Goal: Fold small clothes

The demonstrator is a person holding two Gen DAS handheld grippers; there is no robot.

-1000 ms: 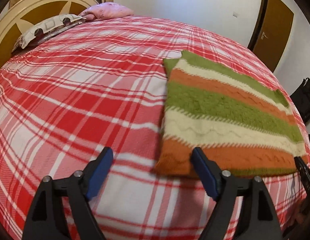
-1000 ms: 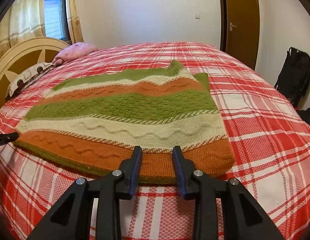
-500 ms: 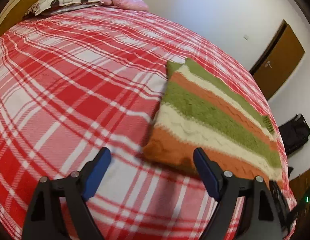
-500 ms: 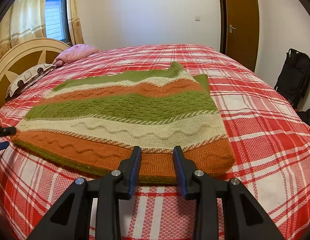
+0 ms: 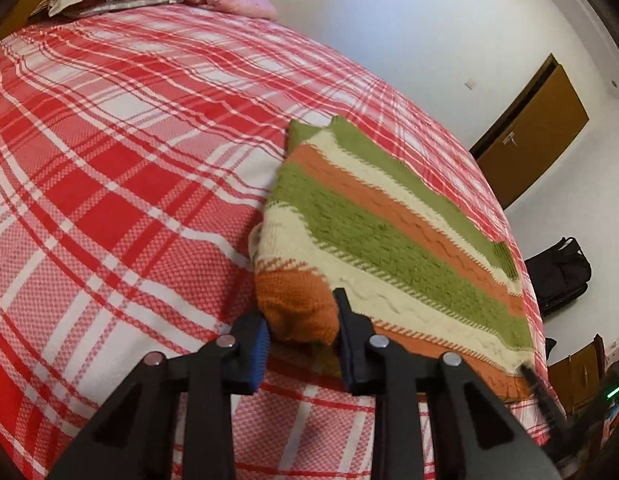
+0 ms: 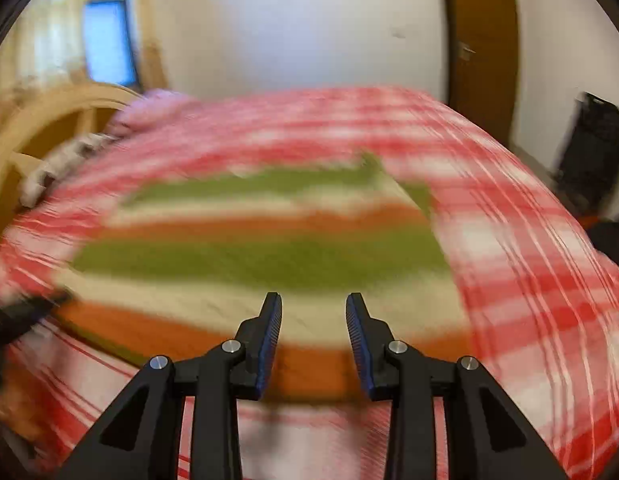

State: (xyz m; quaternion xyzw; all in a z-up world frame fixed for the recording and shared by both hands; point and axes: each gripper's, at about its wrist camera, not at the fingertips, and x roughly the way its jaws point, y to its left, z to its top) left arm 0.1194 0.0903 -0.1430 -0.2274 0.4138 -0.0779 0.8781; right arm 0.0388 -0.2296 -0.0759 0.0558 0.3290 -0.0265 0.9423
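My left gripper [image 5: 303, 330] pinches the sweater [image 5: 389, 240] corner; right gripper [image 6: 313, 330] hovers spread. Next: grab, fold.

Motion blur smears the sweater [image 6: 261, 256] and bedspread [image 6: 521, 264].

A: What is the striped sweater [image 5: 393, 236] made of?

B: Thick, fuzzy knitted wool, with raised cable ridges. It lies on a bedspread [image 5: 121, 168] of coarse woven cloth, matt throughout.

A: And the left gripper [image 5: 301, 344]?

B: Matt black plastic with shiny metal rivets; ribbed blue rubbery pads [image 5: 258, 350] line the fingers. The right gripper [image 6: 313, 340] looks the same. The door [image 5: 529, 132] is smooth, semi-gloss wood.
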